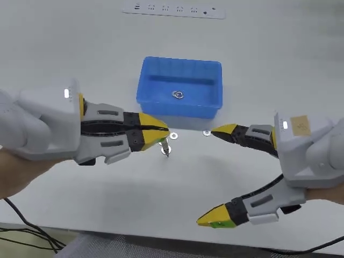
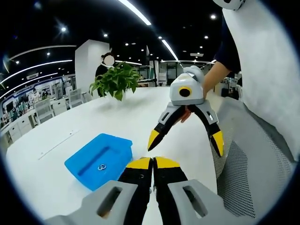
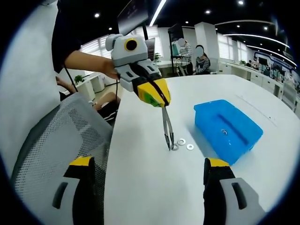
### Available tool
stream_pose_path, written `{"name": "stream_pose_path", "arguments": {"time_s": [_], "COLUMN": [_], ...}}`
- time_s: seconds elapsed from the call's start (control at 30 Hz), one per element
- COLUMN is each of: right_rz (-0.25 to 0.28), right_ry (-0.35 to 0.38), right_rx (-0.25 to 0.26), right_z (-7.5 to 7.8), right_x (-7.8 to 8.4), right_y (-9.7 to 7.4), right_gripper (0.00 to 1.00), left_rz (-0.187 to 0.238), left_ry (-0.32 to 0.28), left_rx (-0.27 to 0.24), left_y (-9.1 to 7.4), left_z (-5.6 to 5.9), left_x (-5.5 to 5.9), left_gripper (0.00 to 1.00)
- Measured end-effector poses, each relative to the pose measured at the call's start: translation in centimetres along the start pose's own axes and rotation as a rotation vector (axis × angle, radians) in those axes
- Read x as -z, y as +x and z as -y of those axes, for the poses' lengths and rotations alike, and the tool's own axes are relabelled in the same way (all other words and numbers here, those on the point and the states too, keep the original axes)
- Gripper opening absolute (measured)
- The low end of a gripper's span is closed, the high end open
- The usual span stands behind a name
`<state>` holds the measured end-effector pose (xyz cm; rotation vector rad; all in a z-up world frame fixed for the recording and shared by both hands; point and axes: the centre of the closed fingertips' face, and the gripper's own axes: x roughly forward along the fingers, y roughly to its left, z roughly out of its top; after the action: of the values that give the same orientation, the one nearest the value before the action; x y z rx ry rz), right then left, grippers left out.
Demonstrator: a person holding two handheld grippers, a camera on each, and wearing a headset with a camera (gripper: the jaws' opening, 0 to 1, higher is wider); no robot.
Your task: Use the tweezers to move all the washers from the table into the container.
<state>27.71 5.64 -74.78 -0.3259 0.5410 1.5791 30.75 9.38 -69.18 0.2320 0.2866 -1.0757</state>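
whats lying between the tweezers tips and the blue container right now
In the right gripper view, a first washer and a second washer lie flat between the tweezers and the container. The rest of that stretch is bare.

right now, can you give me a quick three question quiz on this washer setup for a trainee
1. True or false: the left tool is shut on the thin metal tweezers.
2. How many silver metal washers lie inside the blue plastic container? A none, B one, C three.
3. Fill in: the jaws of the right tool stand ____.
Key: 1 true; 2 B; 3 open.
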Motion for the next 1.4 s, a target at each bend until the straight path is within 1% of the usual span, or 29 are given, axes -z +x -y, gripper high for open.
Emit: {"name": "stream_pose_path", "arguments": {"time_s": [0.1,0.2,0.23,0.37,0.47,0.57,0.67,0.93,1.07,1.13,1.23,1.4], "right_rz": [0.015,0.027,0.025,0.001,-0.011,-0.011,-0.042,-0.043,-0.041,-0.044,-0.058,-0.06], "right_ry": [-0.01,-0.022,-0.025,-0.049,-0.074,-0.089,-0.09,-0.117,-0.137,-0.141,-0.187,-0.215], "right_rx": [0.002,-0.002,-0.009,-0.03,-0.033,-0.046,-0.061,-0.081,-0.086,-0.105,-0.112,-0.112], "right_z": [0.7,1.2,1.4,2.0,2.4,2.6,3.0,3.5,3.5,3.2,3.0,3.0], "right_x": [-0.8,-1.5,-1.6,-1.6,-1.5,-1.7,-1.2,-1.4,-1.6,-1.6,-1.4,-1.4], "right_y": [0.8,1.6,2.0,3.3,4.2,4.8,5.5,6.5,6.8,7.0,7.1,7.1], "right_gripper": [0.91,0.83,0.79,0.64,0.55,0.45,0.31,0.23,0.17,0.14,0.12,0.11], "left_rz": [0.002,0.002,0.001,0.0,0.002,0.001,-0.001,-0.004,-0.005,-0.005,-0.007,-0.004], "left_ry": [-0.008,-0.014,-0.016,-0.02,-0.027,-0.03,-0.03,-0.036,-0.036,-0.036,-0.036,-0.036], "left_rx": [-0.008,-0.012,-0.011,-0.015,-0.017,-0.011,-0.008,-0.004,-0.001,-0.001,-0.002,-0.003], "left_y": [0.1,0.2,0.2,0.4,0.4,0.5,0.5,0.5,0.6,0.6,0.5,0.5], "left_z": [-0.1,-0.1,-0.1,-0.2,-0.2,-0.1,-0.2,-0.2,-0.1,-0.1,0.0,0.3], "left_x": [0.0,0.0,0.0,0.0,0.0,0.0,0.0,0.0,0.0,0.0,0.0,0.0], "left_gripper": [0.04,0.04,0.04,0.04,0.04,0.04,0.04,0.04,0.05,0.05,0.05,0.05]}}
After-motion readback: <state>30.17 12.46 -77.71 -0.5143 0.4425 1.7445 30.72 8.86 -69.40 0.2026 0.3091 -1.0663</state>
